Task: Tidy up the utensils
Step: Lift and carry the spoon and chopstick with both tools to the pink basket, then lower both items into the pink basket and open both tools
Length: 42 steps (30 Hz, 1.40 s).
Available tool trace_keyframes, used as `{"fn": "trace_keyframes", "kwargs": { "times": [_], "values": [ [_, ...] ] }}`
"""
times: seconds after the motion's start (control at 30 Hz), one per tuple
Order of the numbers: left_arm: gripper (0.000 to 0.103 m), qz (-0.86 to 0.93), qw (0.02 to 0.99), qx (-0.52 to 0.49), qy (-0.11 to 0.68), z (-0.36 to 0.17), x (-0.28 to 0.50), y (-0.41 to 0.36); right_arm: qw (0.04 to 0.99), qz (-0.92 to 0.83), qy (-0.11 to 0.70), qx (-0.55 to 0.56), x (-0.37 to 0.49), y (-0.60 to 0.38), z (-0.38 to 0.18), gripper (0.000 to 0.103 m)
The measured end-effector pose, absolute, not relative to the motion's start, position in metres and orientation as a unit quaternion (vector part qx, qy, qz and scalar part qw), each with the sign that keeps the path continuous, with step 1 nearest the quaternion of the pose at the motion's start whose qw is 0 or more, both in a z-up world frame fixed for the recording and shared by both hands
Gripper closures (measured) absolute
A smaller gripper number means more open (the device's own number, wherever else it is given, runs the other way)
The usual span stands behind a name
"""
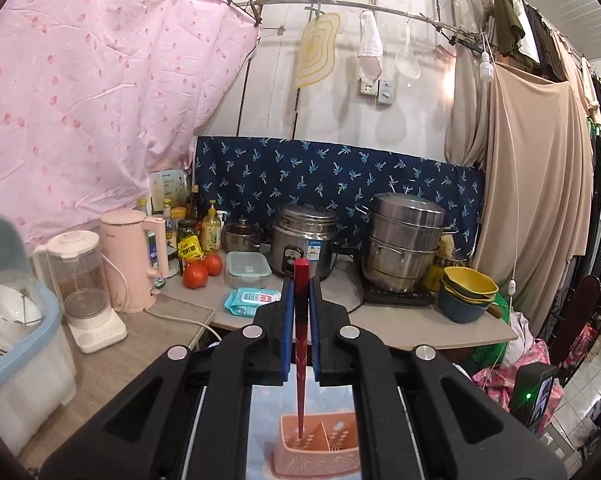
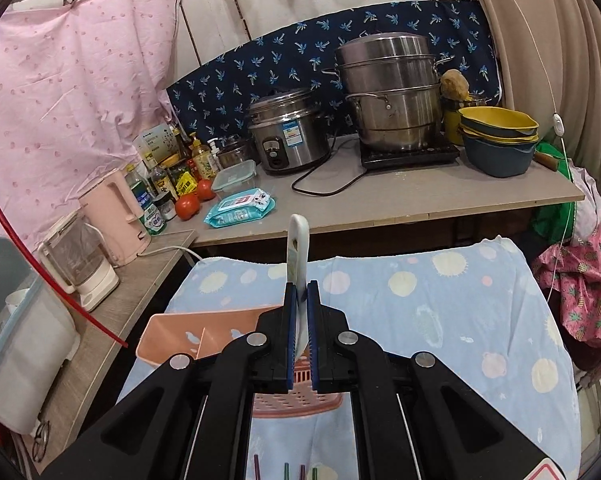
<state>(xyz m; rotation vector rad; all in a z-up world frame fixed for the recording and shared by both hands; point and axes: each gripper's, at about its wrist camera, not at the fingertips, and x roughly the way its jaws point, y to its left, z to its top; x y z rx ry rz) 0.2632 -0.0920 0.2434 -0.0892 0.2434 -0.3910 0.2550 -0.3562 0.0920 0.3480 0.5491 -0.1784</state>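
Below both tongs lies the pale blue cloth [image 2: 440, 300] with a pink utensil basket [image 1: 320, 450] on it. Left tongs [image 1: 301, 284] pinch a red chopstick [image 1: 301, 344], its tip hanging over the basket. Right tongs [image 2: 301, 286] clamp a white handle [image 2: 297, 248], standing upright above the basket.

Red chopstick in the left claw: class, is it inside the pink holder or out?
Out: the red chopstick hangs above the pink plastic holder.
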Motion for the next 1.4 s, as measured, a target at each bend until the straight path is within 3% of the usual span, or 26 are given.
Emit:
{"fn": "trace_keyframes", "kwargs": {
  "times": [0.63,0.67,0.73,0.8,1.4],
  "values": [
    [0.094,-0.179,0.954,-0.062,0.232,0.157,0.32,-0.097,0.929,-0.08,0.321,0.167,0.29,-0.356,0.038,0.096],
    [0.093,-0.176,0.954,-0.066,0.234,0.154,0.32,-0.095,0.93,-0.08,0.32,0.165,0.288,-0.355,0.039,0.093],
    [0.078,-0.167,0.955,-0.068,0.235,0.151,0.32,-0.091,0.931,-0.078,0.317,0.166,0.286,-0.355,0.041,0.093],
    [0.074,-0.161,0.956,-0.071,0.236,0.149,0.319,-0.088,0.931,-0.078,0.315,0.164,0.282,-0.354,0.043,0.093],
    [0.074,-0.146,0.949,-0.059,0.272,0.117,0.263,-0.052,0.932,-0.067,0.327,0.142,0.222,-0.329,0.042,0.091]
  ]
}}
